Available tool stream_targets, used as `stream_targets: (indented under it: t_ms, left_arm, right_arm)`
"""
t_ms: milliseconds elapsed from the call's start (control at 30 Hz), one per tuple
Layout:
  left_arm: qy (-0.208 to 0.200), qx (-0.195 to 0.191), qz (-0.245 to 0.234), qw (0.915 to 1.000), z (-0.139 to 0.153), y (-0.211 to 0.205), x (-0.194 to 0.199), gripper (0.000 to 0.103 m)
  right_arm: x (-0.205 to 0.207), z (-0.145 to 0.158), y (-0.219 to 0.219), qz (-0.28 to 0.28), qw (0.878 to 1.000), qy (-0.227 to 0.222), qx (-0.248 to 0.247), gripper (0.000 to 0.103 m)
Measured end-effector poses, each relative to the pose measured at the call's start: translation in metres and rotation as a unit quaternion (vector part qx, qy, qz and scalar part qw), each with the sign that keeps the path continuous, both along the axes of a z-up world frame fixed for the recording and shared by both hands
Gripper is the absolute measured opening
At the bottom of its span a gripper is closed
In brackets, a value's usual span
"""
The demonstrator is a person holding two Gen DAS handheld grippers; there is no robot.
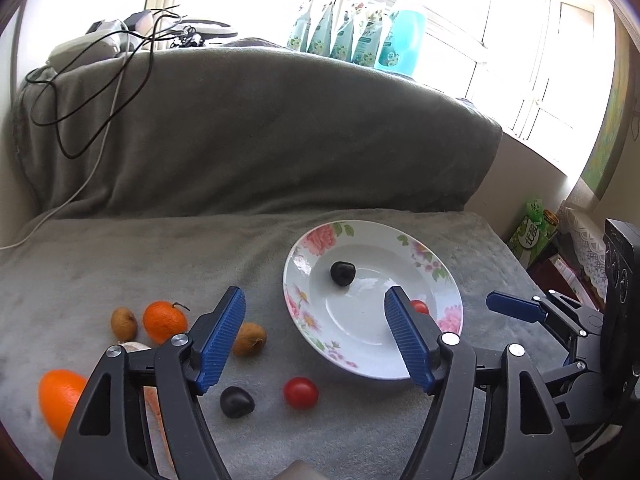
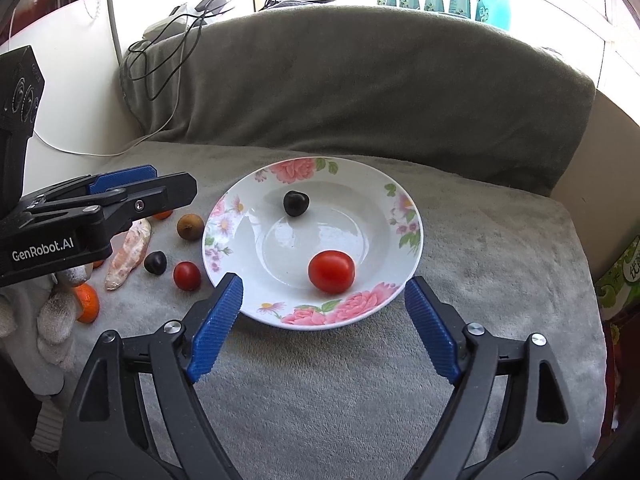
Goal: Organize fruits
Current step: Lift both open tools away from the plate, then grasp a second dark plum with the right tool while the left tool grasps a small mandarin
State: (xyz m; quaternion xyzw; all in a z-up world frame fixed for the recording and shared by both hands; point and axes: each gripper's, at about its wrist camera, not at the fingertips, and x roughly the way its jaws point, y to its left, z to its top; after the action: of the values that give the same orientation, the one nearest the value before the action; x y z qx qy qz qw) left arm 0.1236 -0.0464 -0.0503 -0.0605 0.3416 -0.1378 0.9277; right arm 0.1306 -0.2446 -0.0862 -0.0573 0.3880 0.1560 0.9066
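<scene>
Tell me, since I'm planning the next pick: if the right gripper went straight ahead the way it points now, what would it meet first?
Probably the near rim of the floral plate, which lies just beyond the open right gripper. Past that rim, the red tomato in the plate sits close to the same line. Depth is hard to judge through the fisheye.

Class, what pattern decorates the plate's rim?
Pink flowers with green leaves on the white plate; clearest in the right wrist view.
</scene>
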Motion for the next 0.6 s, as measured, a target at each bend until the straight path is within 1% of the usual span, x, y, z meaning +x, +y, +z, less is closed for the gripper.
stream_targets:
  t_ms: [133,267,367,600]
  left_arm:
    - [-0.006,-0.006,0.007,0.9999,0.006,0.009,-0.006,0.072]
    - [-0.021,-0.012,0.024,0.9994,0.016,0.027,-0.016,0.072]
    - [-0.031,-0.011,0.041,0.9986,0.024,0.042,-0.021,0.072]
    - [-0.047,-0.006,0.084,0.9954,0.035,0.082,-0.04,0.072]
  right_arm:
    - [-0.005,0.007,0.002,0.004,1.0,-0.002,0.006,0.086]
    - [-0.011,0.015,0.007,0.014,1.0,-0.008,0.005,0.087]
    - [-0.015,0.019,0.011,0.021,1.0,-0.013,0.008,0.09]
    - [-0.019,0.024,0.028,0.047,0.999,-0.016,0.01,0.09]
